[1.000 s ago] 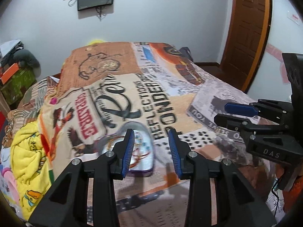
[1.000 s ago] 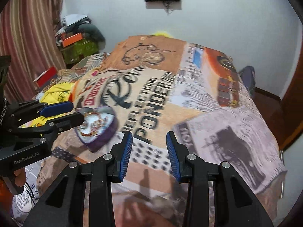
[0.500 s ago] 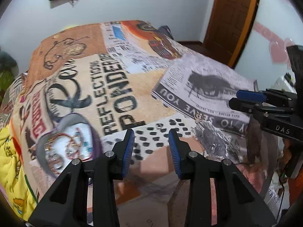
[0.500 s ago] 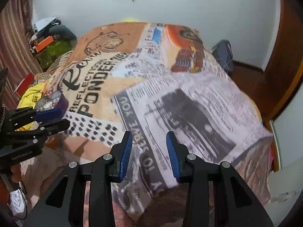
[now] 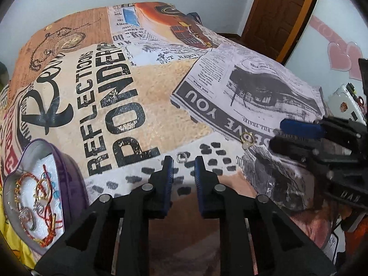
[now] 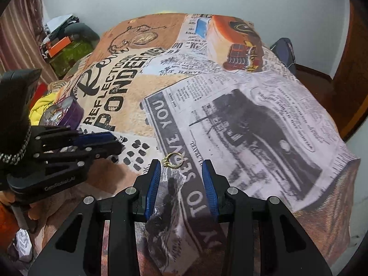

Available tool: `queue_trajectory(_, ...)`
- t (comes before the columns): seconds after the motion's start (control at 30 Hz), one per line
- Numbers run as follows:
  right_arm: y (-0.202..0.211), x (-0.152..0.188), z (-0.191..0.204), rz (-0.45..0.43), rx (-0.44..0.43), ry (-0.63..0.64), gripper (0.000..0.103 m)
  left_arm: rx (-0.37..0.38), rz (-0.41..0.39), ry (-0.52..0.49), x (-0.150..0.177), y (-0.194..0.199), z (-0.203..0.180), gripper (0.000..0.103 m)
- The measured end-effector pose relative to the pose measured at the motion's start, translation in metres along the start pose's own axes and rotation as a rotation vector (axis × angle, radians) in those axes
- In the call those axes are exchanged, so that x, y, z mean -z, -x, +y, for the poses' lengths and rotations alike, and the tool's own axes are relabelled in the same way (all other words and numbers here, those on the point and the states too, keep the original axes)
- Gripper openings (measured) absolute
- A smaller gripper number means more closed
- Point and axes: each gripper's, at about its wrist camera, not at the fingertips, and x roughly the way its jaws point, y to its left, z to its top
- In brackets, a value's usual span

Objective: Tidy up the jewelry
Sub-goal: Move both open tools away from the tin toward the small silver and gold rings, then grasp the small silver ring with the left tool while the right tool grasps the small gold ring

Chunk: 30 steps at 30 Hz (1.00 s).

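Your left tongs (image 5: pixel 183 161) are spread apart and hold nothing. Just past their blue tips, a small silver ring (image 5: pixel 181 157) lies flat on the bed cover (image 5: pixel 161 87). It sits between the two tips, a little farther out, and the tips do not touch it.

Your right tongs (image 6: pixel 181 168) are spread wide and hold nothing too. A gold ring (image 6: pixel 173 160) lies on the cover just ahead of them, nearer the left tip than the right one. It rests on the dark strip with white letters. From the left camera, the same gold ring (image 5: pixel 247 138) is off to the right of the silver one, just beside the right tongs' blue pad (image 5: pixel 299 126).

The purple heart-shaped tin (image 5: pixel 43 191) sits open on the bed, to the left of your left tongs. Its white inside holds red string, gold pieces and a few silver pieces, all tangled together. From the right camera, the tin (image 6: pixel 63 112) is just behind the left tongs (image 6: pixel 110 142), near a yellow cloth (image 6: pixel 39 108).

Both rings are outside the tin, well apart from it.
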Motion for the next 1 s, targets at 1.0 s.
queue_trajectory(1.0, -0.026, -0.004, 0.017, 0.040, -0.008, 0.032, 0.008, -0.028, -0.111, -0.011, 0.007, 0.035, -0.006, 0.007)
